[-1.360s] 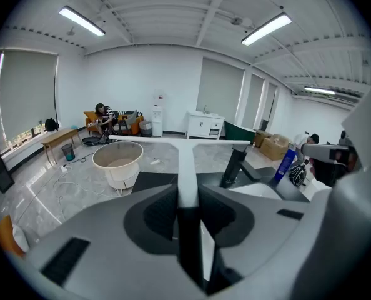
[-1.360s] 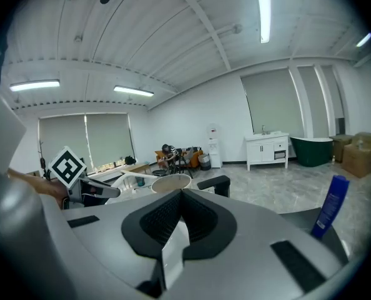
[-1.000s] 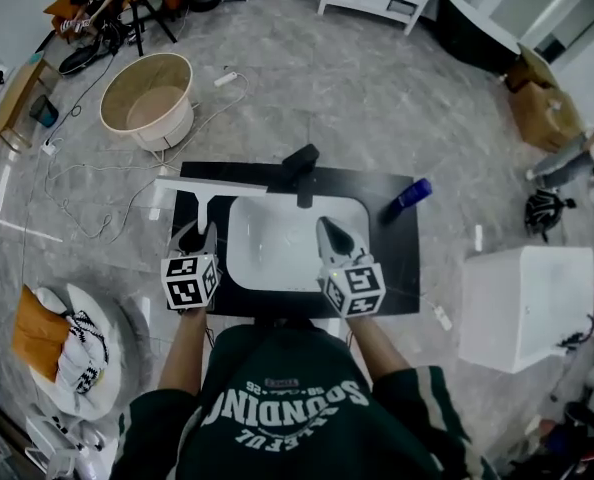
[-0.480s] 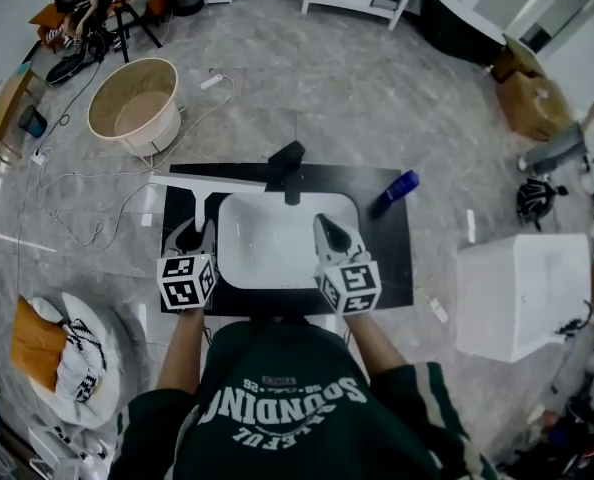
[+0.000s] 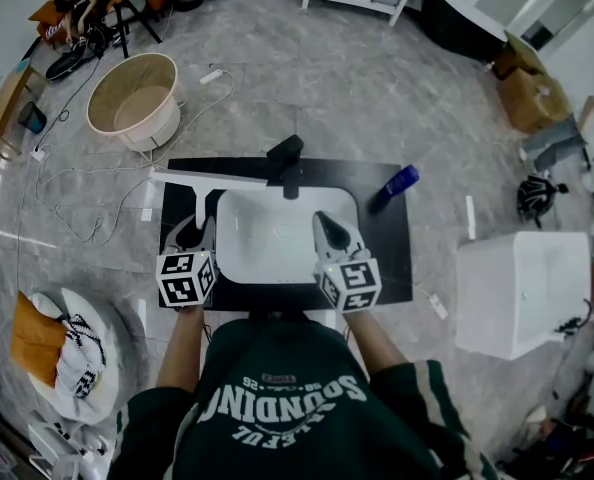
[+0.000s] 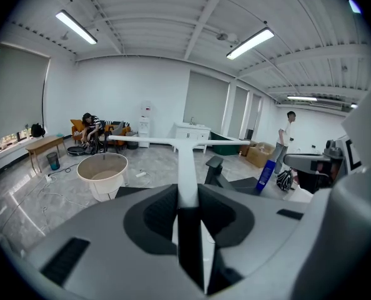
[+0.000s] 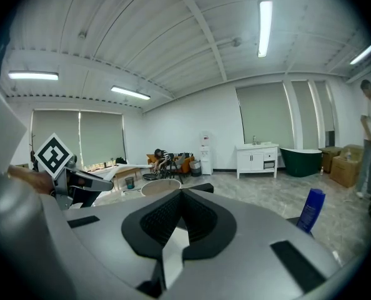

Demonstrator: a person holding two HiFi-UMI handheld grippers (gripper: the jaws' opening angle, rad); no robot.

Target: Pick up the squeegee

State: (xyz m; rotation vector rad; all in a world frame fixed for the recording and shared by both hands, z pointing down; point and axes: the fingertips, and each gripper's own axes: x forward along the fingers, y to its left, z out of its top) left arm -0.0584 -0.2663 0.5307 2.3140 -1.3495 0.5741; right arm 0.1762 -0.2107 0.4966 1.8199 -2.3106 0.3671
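Note:
The squeegee (image 5: pixel 209 179) is white, with a long blade lying across the back left of the black countertop (image 5: pixel 392 238) and a short handle pointing towards me. My left gripper (image 5: pixel 204 232) is shut on that handle. In the left gripper view the white handle (image 6: pixel 186 170) runs straight out from between the jaws of the left gripper (image 6: pixel 187 197) to the crossbar blade (image 6: pixel 148 140). My right gripper (image 5: pixel 327 225) hovers over the white basin's (image 5: pixel 272 258) right side; in its own view the right gripper (image 7: pixel 180 194) has its jaws closed together with nothing between them.
A black faucet (image 5: pixel 288 158) stands behind the basin. A blue bottle (image 5: pixel 400 181) stands at the counter's back right. On the floor are a round wooden tub (image 5: pixel 137 96), loose cables (image 5: pixel 72 183) and a white box (image 5: pixel 522 293) to the right.

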